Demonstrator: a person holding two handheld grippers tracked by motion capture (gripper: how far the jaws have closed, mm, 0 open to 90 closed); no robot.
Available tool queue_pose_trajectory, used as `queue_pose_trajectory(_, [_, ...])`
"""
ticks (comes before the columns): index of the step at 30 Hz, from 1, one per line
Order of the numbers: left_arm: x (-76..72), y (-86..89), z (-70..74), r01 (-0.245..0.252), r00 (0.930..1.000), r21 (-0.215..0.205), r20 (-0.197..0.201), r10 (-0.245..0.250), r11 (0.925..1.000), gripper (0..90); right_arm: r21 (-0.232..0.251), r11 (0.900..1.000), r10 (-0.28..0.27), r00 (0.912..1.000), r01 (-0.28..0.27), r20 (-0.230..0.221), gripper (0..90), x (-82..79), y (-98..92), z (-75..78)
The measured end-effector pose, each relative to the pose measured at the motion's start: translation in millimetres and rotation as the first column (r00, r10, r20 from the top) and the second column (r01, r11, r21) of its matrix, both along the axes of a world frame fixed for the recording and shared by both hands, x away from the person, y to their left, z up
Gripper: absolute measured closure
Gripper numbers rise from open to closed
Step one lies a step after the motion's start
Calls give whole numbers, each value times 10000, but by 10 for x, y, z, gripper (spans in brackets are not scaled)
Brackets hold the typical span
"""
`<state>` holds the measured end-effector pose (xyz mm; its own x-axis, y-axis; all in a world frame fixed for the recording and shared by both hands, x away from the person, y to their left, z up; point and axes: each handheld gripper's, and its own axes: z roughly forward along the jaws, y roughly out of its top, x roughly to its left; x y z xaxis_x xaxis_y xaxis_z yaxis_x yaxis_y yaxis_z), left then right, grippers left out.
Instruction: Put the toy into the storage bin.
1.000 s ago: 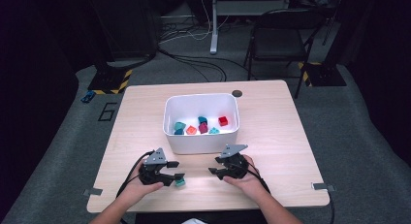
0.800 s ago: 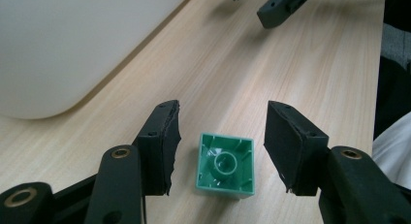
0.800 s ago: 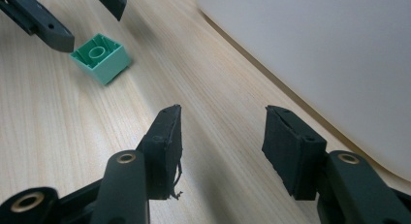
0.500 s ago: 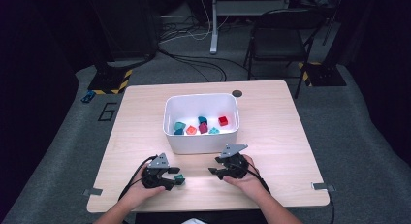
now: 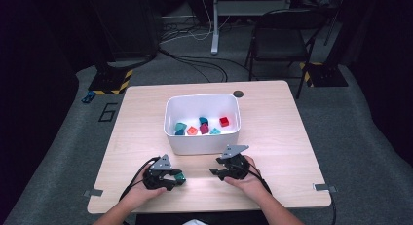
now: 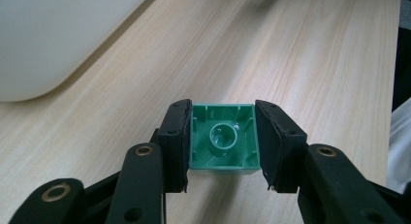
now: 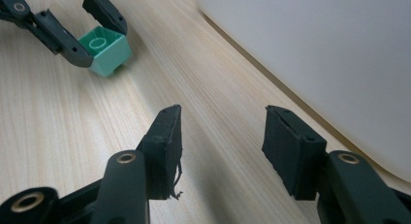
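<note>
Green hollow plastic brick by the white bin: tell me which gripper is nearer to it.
Left. The left gripper is shut on the green hollow plastic brick; the right gripper sits apart beside it, open and empty.
</note>
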<state>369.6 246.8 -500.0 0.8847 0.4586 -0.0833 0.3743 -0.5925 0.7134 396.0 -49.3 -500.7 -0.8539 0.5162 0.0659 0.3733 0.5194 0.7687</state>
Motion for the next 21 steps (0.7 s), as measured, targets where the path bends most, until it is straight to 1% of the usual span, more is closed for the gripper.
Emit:
queue_pose_trajectory(3, [11,0,35,-8,9999,-69,102,9,10000,586,7,10000,11,10000,-11,8,479,1,0,0])
queue_pose_trajectory(4, [17,-3,93,-10,9999,-155,144,12,9999,586,0,10000,5,10000,-5,-6,479,1,-2,0])
queue_pose_trajectory(5, [23,-4,120,-10,9998,-173,187,13,9999,586,7,10000,-15,10000,15,-34,479,0,-1,0])
queue_pose_trajectory(7, [30,-3,149,17,9999,-195,162,-14,9998,586,7,10000,-63,9999,63,-106,479,-6,0,0])
queue_pose_trajectory(9, [52,-4,221,3,10000,-393,97,1,9992,586,-2,10000,-8,10000,8,-1,479,1,2,-2])
queue_pose_trajectory(12, [66,-9,295,0,10000,-490,91,5,9988,586,-3,10000,3,10000,-3,5,479,2,-1,0])
queue_pose_trajectory(13, [75,-9,338,32,10000,-465,93,-27,9989,586,11,10000,-14,10000,14,-13,479,-1,-2,1])
queue_pose_trajectory(14, [80,-15,366,-11,9999,-568,126,18,9984,586,24,10000,-31,10000,31,-35,479,-4,-2,2])
queue_pose_trajectory(17, [107,-20,492,28,9999,-625,118,-20,9980,586,0,10000,15,10000,-15,11,479,2,-2,1])
queue_pose_trajectory(18, [107,-20,492,28,9999,-625,118,-20,9980,586,0,10000,15,10000,-15,11,479,2,-2,1])
queue_pose_trajectory(19, [134,-25,577,52,9999,-735,146,-41,9973,586,3,10000,14,10000,-14,11,479,1,0,0])
queue_pose_trajectory(21, [162,-37,661,44,9999,-867,164,-30,9962,586,-2,10000,20,10000,-20,14,479,2,0,-1])
